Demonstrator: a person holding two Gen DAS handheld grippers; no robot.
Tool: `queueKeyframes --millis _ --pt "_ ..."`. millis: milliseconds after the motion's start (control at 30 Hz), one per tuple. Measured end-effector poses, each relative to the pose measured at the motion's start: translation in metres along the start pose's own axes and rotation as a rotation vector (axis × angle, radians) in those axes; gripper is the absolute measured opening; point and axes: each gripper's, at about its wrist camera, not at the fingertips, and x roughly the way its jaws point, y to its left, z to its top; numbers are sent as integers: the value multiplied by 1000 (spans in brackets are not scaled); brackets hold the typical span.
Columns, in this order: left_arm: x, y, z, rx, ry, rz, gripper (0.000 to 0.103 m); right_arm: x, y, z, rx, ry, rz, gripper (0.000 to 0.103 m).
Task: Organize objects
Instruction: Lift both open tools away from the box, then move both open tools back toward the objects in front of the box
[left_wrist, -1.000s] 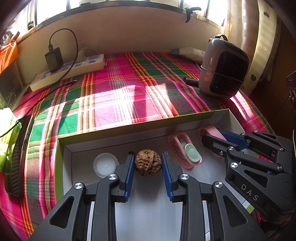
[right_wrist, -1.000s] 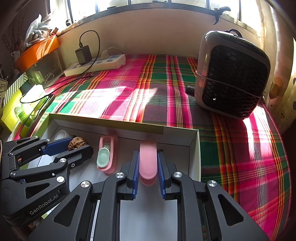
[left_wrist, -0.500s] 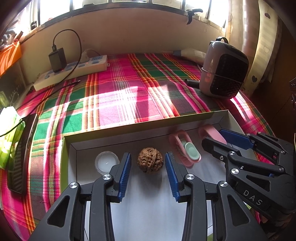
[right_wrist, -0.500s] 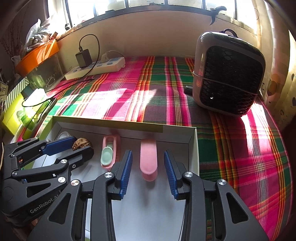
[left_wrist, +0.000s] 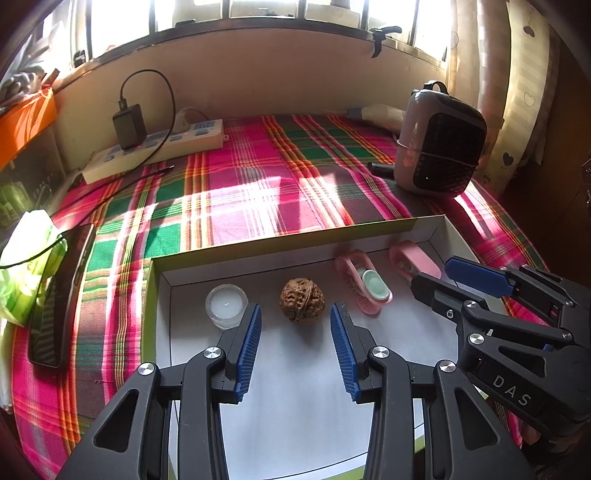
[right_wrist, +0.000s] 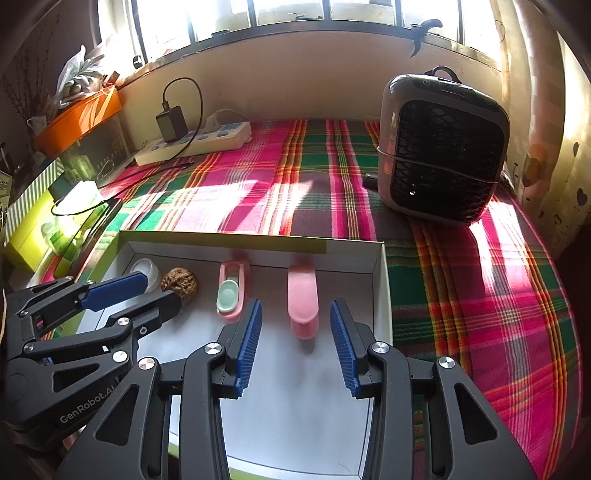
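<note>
A big checked cloth covers the table, pink and green with sun on it. A grey fan stands at the far right, and a white power strip with a black plug lies by the wall. Near the front sits a shallow white box with a green rim. Four small things lie in a row along its far side: a little candle at the left end, then a brown nut, then a pink clip with a green bit, then a plain pink clip by the right wall. The left gripper hangs just behind the nut. Its jaws stand wide with nothing in them, and the blue pads are well clear of the nut. The right gripper hangs over the near end of the plain pink clip. Its jaws are opening; the clip's near end lies between them, but the pads do not touch it. It looks like both things have just been set down in the box, so this is the letting-go step. Next, I think, each gripper should pull back and up without bumping the row, then go look for more things to put away.
</note>
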Motion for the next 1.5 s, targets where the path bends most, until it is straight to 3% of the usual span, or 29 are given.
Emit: queueKeyframes --millis 933,1500 --pt "-70 10 -53 -35 -108 39 37 -59 12 -43 20 -77 -6 40" --pt "-96 19 -92 -48 -115 -36 37 -81 18 -73 26 -97 5 40"
